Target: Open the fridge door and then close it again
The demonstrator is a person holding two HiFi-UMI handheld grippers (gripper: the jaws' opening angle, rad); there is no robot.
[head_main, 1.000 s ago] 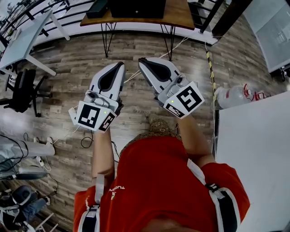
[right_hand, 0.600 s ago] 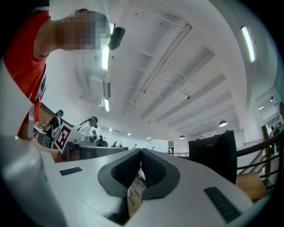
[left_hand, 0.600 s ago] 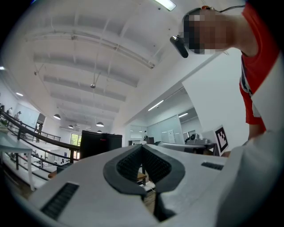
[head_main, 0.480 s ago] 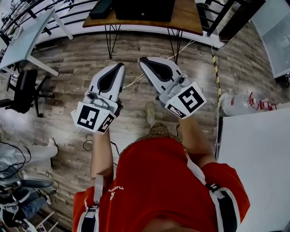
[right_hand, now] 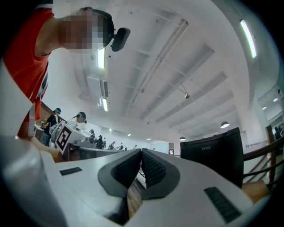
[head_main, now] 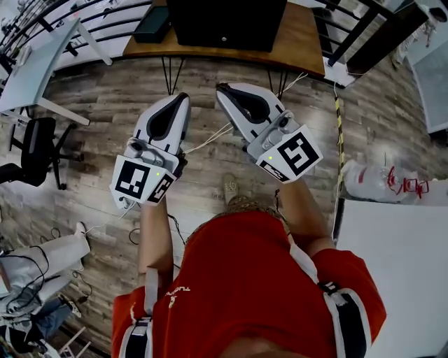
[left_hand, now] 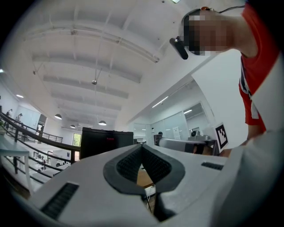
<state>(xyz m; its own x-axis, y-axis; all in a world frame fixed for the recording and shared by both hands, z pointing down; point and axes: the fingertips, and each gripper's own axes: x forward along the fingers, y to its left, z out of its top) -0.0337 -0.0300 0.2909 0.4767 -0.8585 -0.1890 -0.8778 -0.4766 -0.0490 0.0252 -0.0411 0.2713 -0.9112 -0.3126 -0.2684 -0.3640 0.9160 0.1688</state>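
left gripper (head_main: pixel 183 96): white-grey, black-and-white square markers | right gripper (head_main: pixel 221 88): same | shirt (head_main: pixel 245 280): red | floor (head_main: pixel 105 147): grey-brown wood planks | tabletop (head_main: pixel 299 40): brown | box (head_main: pixel 224 21): black

A brown wooden table (head_main: pixel 301 42) on black hairpin legs stands at top centre. A black office chair (head_main: pixel 36 150) sits at the left edge, below a pale grey desk (head_main: pixel 31 70).

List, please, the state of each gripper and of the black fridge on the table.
left gripper: shut, jaws together, nothing between them.
right gripper: shut, jaws together, nothing between them.
black fridge: door looks closed, neither gripper touches it.
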